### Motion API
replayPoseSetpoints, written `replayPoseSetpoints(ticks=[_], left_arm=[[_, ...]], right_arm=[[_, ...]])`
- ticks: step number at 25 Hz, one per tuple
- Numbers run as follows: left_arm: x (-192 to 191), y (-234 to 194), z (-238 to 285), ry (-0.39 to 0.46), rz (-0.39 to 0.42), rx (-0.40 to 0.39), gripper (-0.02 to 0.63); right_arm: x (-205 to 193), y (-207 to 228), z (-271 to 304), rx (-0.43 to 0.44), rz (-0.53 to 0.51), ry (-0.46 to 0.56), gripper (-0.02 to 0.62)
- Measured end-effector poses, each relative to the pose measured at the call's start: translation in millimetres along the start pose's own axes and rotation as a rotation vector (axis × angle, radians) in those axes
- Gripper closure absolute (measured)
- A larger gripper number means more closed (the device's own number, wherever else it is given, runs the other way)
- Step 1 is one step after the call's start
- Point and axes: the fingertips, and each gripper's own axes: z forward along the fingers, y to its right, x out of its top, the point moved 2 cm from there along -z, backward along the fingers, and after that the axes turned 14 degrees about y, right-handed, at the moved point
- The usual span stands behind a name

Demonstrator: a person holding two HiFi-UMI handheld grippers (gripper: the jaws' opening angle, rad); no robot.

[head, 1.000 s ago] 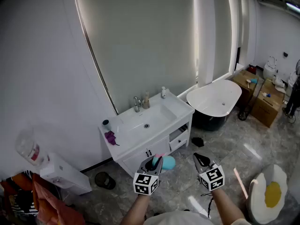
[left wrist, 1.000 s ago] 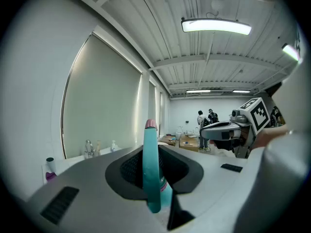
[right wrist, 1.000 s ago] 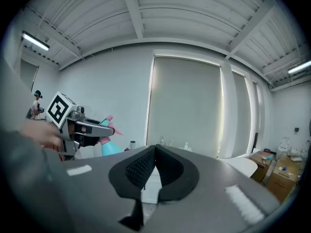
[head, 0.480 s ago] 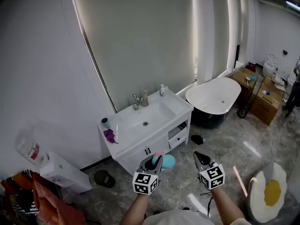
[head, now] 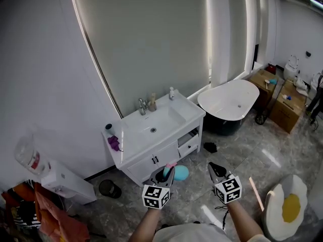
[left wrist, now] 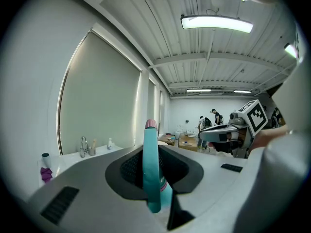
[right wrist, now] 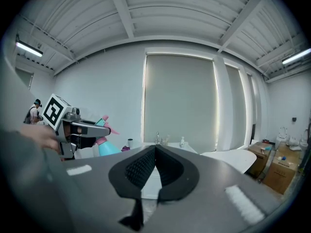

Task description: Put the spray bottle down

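Nearest, my left gripper (head: 168,174) is clamped on the teal spray bottle (left wrist: 150,171), pads pressed to its upper part. My right gripper (right wrist: 155,152) rides beside it with jaws closed on nothing.

The bottle hangs in the air over the marble floor (head: 237,155), short of the white vanity worktop (head: 191,114), so I judge the step in hand to be the carry, with the put-down not yet begun.

Its long axis stands roughly upright, with the pink head above and the flared body below. The nozzle appears to point ahead toward the vanity, though the view is too small to be certain.

The next move calls for reaching a bare stretch of worktop beside the basin (head: 151,127). There I must lower the bottle until its base bears flat, then release it.
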Motion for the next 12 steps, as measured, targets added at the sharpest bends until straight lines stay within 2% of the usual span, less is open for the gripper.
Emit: replayPoseSetpoints(ticks=[12], left_arm=[[-31.7,23.4,35.8,-0.022,-0.035,0.043,0.538]], right_arm=[[-21.8,46.4,3.3,0.048,0.017,-0.024,0.584]])
